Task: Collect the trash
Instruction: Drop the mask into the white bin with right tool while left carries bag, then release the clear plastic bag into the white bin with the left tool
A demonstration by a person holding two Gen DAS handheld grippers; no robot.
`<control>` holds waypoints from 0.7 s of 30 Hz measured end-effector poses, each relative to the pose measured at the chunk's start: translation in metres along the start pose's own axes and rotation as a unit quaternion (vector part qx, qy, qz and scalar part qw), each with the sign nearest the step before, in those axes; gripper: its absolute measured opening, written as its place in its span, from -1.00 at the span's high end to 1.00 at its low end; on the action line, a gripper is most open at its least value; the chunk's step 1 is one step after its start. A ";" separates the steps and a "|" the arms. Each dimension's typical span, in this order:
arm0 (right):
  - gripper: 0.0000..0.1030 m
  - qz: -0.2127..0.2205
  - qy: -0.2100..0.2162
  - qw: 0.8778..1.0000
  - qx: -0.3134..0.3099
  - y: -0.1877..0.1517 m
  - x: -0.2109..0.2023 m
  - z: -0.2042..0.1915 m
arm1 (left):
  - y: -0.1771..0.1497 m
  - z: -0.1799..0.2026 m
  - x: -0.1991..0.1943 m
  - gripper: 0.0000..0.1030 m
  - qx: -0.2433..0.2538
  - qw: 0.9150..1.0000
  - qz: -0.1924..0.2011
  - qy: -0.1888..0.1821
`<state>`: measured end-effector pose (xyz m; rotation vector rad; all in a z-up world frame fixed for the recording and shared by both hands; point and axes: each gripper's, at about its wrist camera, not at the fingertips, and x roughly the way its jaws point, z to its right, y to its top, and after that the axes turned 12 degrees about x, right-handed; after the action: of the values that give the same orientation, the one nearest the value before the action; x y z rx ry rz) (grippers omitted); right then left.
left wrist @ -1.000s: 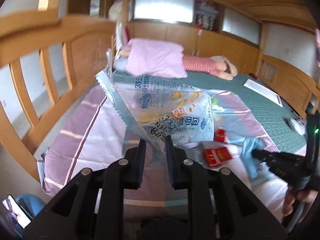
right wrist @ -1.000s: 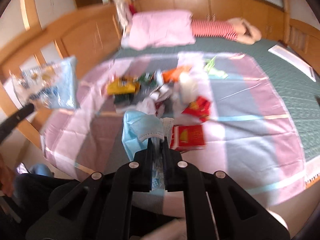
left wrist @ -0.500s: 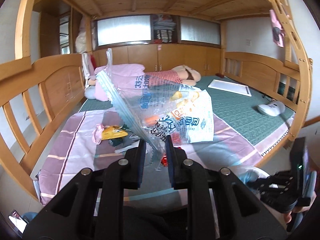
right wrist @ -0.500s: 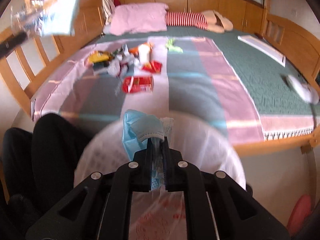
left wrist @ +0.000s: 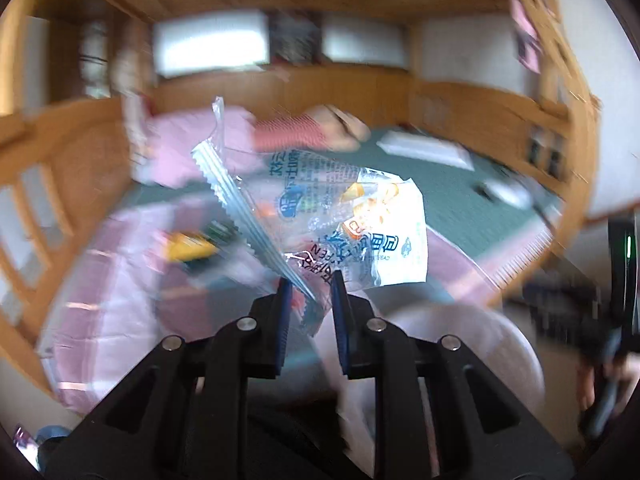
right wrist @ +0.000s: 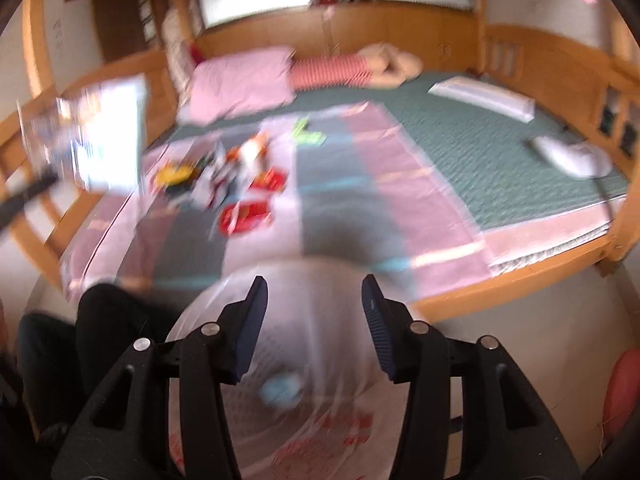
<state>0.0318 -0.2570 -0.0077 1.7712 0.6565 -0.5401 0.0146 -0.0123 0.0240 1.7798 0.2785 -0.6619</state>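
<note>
My left gripper (left wrist: 308, 290) is shut on the corner of a clear plastic snack bag (left wrist: 340, 220) with blue print, held up over the bed's foot. In the right wrist view that bag (right wrist: 100, 136) shows blurred at the far left. My right gripper (right wrist: 314, 300) hangs over a bin lined with a white plastic bag (right wrist: 304, 420); its jaws are opening and nothing is between them. A blue face mask (right wrist: 280, 390) lies down inside the liner. Several wrappers (right wrist: 240, 184), red and yellow among them, lie scattered on the pink and grey sheet (right wrist: 360, 184).
A wooden bed frame (right wrist: 520, 284) runs around the green mattress (right wrist: 480, 140). A pink pillow (right wrist: 240, 84) and a striped plush toy (right wrist: 360, 66) lie at the head. A person's dark trouser leg (right wrist: 108, 332) is left of the bin. A red object (right wrist: 620, 392) sits on the floor right.
My right gripper carried the blue mask from the bed to above the lined bin, then opened; the mask dropped into the liner. My left gripper swung right with the snack bag.
</note>
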 end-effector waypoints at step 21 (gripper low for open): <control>-0.34 -0.002 0.044 0.997 0.065 0.052 0.045 -0.018 | -0.036 -0.018 0.074 -0.53 -0.040 0.991 -0.070 -0.103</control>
<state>0.1012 -0.2446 0.0047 1.9249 0.6981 -0.5196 0.0617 0.0056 -0.0438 1.6110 0.2867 -0.9156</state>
